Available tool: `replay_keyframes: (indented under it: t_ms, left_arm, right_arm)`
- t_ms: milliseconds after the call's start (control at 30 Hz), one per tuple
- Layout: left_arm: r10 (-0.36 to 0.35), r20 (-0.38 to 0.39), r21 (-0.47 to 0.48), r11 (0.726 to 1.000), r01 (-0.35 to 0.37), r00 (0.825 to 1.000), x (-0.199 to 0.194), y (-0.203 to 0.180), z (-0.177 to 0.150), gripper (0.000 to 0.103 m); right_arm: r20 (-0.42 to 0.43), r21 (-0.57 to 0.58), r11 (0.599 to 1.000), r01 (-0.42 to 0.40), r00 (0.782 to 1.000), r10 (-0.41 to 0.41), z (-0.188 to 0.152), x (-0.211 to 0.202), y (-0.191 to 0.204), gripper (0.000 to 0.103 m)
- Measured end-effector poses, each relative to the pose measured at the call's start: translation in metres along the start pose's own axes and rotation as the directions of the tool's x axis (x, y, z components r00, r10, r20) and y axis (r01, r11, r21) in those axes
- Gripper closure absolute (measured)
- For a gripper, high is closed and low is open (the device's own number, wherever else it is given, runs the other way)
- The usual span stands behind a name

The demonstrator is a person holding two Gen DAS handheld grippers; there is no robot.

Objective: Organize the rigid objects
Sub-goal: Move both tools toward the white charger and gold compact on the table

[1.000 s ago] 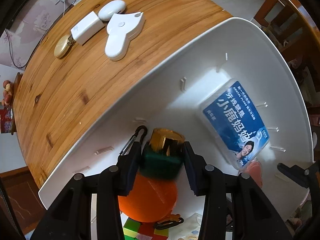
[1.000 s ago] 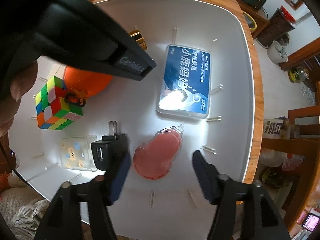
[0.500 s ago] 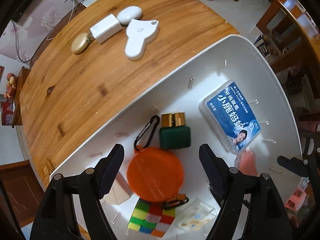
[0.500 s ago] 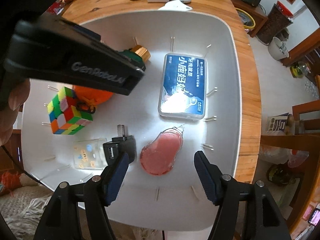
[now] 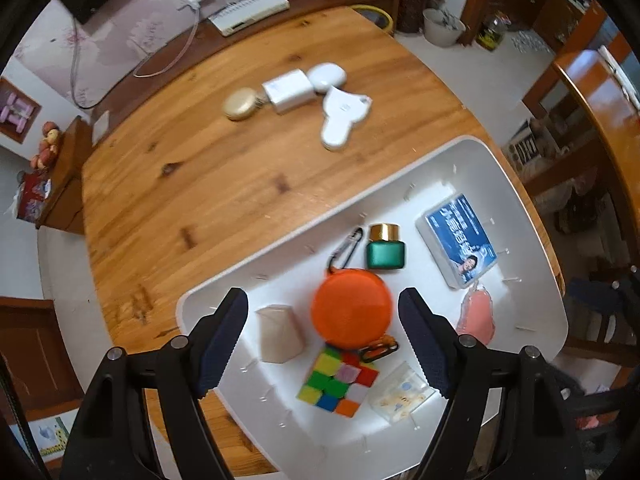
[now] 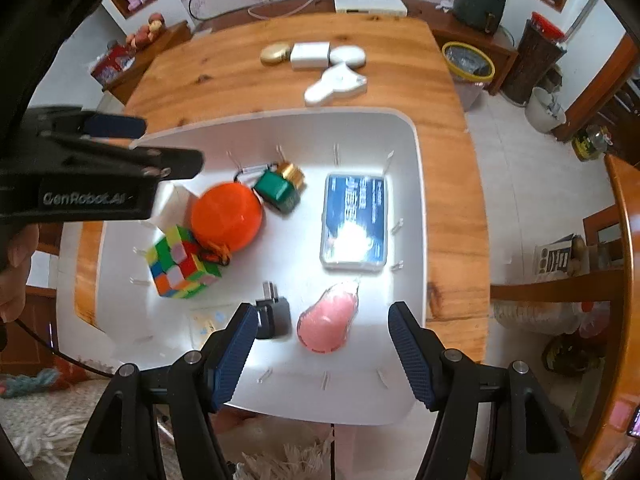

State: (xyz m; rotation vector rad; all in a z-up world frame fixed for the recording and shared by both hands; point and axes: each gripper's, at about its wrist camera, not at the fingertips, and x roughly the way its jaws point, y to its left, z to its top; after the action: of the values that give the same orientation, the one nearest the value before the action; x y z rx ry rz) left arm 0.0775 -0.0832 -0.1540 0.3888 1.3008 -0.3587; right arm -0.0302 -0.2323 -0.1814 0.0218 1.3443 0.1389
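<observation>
Mostly done: white tray (image 5: pixel 532 240) already holds the green jar (image 5: pixel 385 254), orange round case (image 5: pixel 352 312), Rubik's cube (image 5: pixel 338 382), blue box (image 5: pixel 460 240), pink case (image 6: pixel 328 324) and black charger (image 6: pixel 274 314). Left on the table (image 5: pixel 180 184): gold compact (image 5: pixel 240 106), white adapter (image 5: pixel 288 90), white oval case (image 5: pixel 327 76), white floss-shaped case (image 5: pixel 340 118). Left gripper (image 5: pixel 322 336) and right gripper (image 6: pixel 320 352) hover above the tray, both wide apart, empty.

Floor: pale tiles (image 6: pixel 532 184) are seen at 3 o'clock.
Wall: patterned pink (image 5: pixel 120 28), at 11 o'clock.
Bin: yellow-rimmed (image 6: pixel 468 68), at 1 o'clock.
</observation>
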Motion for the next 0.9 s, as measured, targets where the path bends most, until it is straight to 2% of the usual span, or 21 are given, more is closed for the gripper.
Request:
replay_keyframes:
  t_ms: [267, 533, 667, 900]
  left_arm:
    - [0.048, 0.061, -0.047, 0.998, -0.045, 0.997, -0.029, 0.031, 0.012, 0.022]
    - [0.092, 0.093, -0.069, 0.994, -0.086, 0.991, -0.045, 0.051, 0.045, 0.022]
    - [0.132, 0.114, -0.038, 0.991, -0.128, 0.985, -0.044, 0.053, 0.073, 0.022]
    - [0.141, 0.090, 0.070, 0.987, -0.147, 0.986, -0.015, 0.048, 0.125, 0.022]
  right_arm:
    - [0.070, -0.022, 1.000, -0.021, 0.997, 0.023, 0.027, -0.027, -0.002, 0.034]
    - [0.110, -0.081, 0.997, 0.011, 0.994, -0.002, 0.071, -0.039, -0.005, 0.034]
    - [0.102, -0.043, 0.999, -0.027, 0.994, 0.031, 0.106, -0.035, -0.017, 0.034]
    - [0.075, 0.057, 0.993, -0.102, 0.992, 0.098, 0.162, -0.007, -0.041, 0.034]
